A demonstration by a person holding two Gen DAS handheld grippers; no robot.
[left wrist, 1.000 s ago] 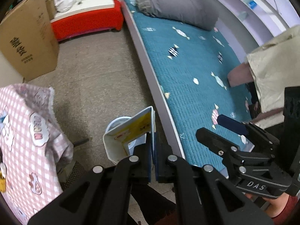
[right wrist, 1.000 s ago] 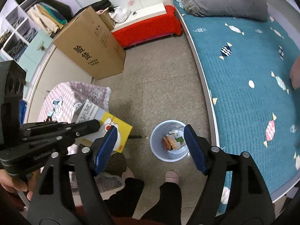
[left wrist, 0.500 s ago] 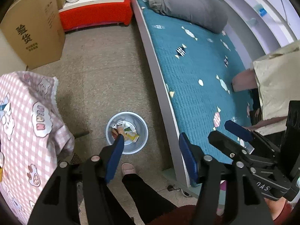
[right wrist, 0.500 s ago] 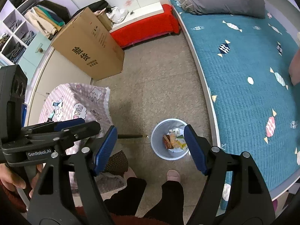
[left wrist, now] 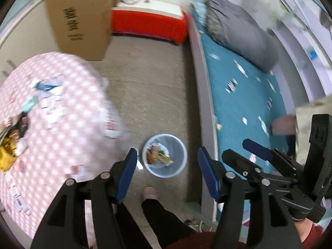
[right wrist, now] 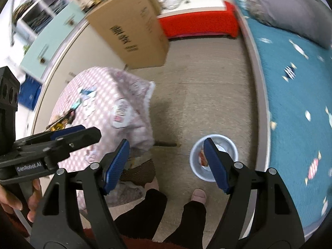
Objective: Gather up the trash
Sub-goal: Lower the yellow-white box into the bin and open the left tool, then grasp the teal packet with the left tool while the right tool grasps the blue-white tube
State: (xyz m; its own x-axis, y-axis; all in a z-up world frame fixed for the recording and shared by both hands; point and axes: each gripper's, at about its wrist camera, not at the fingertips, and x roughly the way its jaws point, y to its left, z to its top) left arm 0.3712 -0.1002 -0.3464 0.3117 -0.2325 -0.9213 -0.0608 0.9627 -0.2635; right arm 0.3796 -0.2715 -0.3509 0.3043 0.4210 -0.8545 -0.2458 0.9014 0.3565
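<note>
A pale blue trash bin (left wrist: 180, 147) stands on the floor beside the bed, with colourful wrappers (left wrist: 157, 155) inside; it also shows in the right wrist view (right wrist: 232, 147). My left gripper (left wrist: 167, 173) is open and empty, high above the bin. My right gripper (right wrist: 167, 162) is open and empty, above the floor left of the bin. More trash (left wrist: 12, 132) lies on the pink checked table (left wrist: 62, 112), also in the right wrist view (right wrist: 64, 118). Both views are motion-blurred.
A teal bed (left wrist: 244, 95) with a grey duvet (left wrist: 240, 31) runs along the right. A big cardboard box (left wrist: 81, 16) and a red bench (left wrist: 147, 25) stand at the far end. The person's legs and feet (left wrist: 149, 193) are just below the bin.
The left gripper opened and dropped the yellow-and-white carton into the bin. Both grippers have since swung left toward the pink table, which now fills more of both views.
</note>
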